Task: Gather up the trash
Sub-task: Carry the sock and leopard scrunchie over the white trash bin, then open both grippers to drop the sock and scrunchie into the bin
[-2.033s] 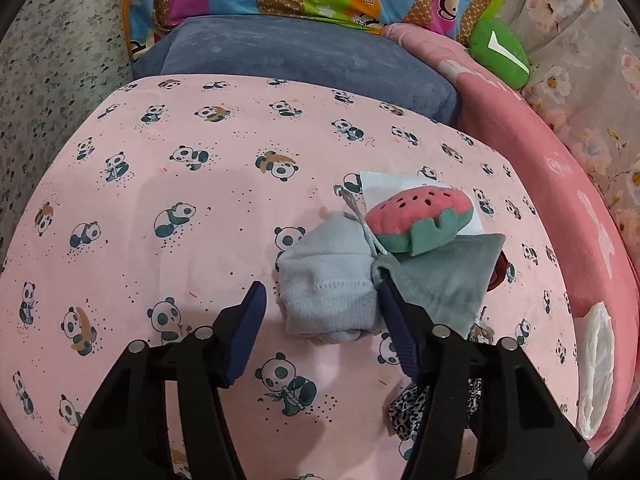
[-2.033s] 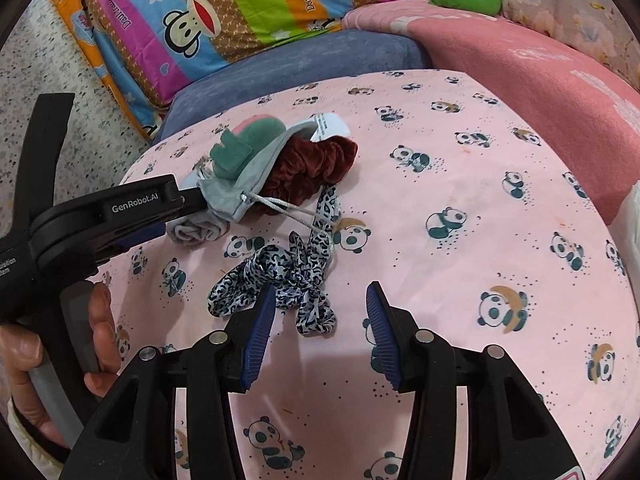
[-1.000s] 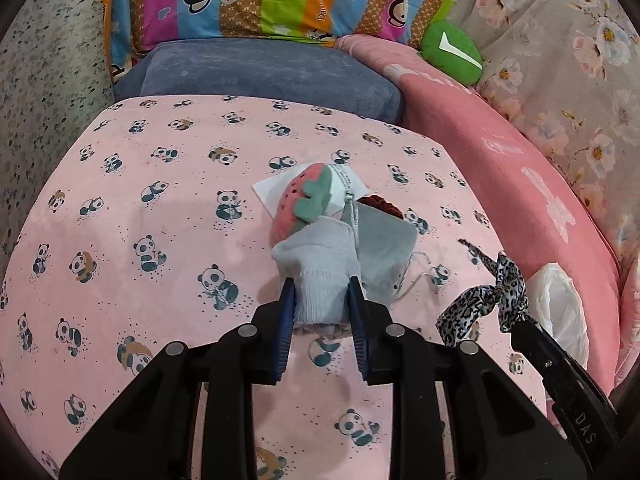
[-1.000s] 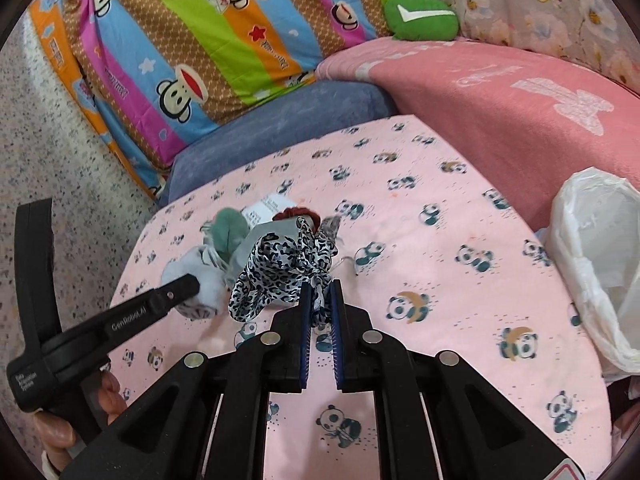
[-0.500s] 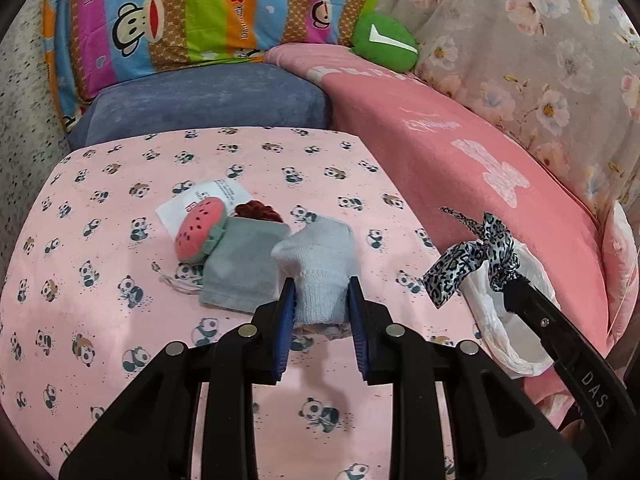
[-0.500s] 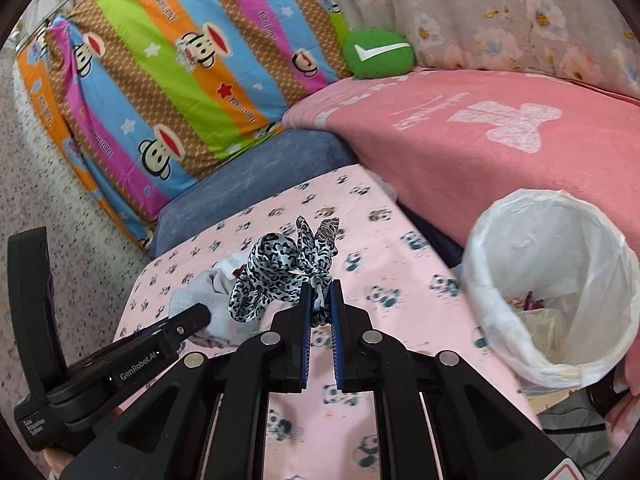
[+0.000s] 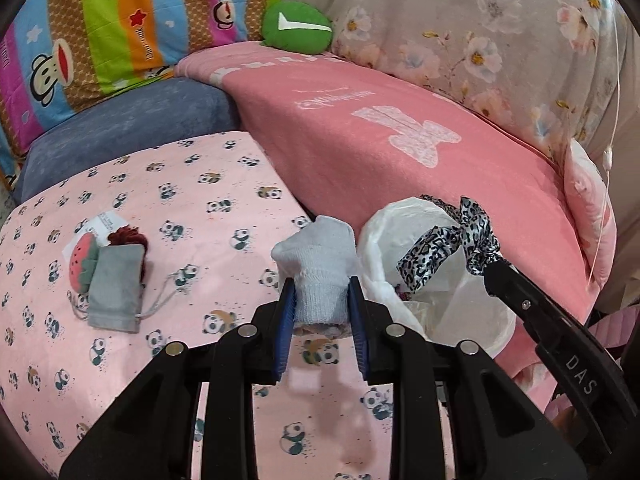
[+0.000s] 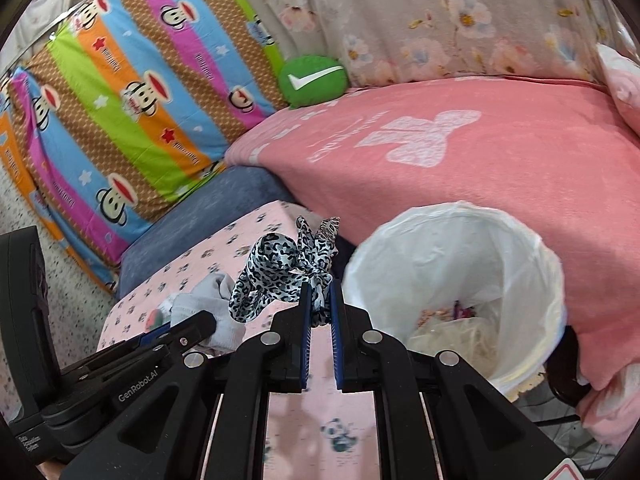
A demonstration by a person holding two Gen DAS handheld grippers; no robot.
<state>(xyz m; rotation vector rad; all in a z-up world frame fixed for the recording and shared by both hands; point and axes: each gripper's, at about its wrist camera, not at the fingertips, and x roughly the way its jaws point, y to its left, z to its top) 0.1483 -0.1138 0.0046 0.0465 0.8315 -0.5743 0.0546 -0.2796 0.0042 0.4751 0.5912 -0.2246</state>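
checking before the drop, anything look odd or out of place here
Nothing is spilled or damaged. The oddity is the "trash": the left gripper clamps a light grey knitted sock and the right gripper a leopard-print fabric hair tie, both beside the white-lined trash bin, which holds scraps.

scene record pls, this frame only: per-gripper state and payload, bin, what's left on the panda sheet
left gripper: shut on grey sock, held above the panda sheet near its edge by the bin
right gripper: shut on leopard-print scrunchie, held beside the bin rim
bin: white liner, open, some scraps at the bottom
left on sheet: grey drawstring pouch, watermelon plush, dark red scrunchie, white paper slip, clustered together
released into bin: nothing yet
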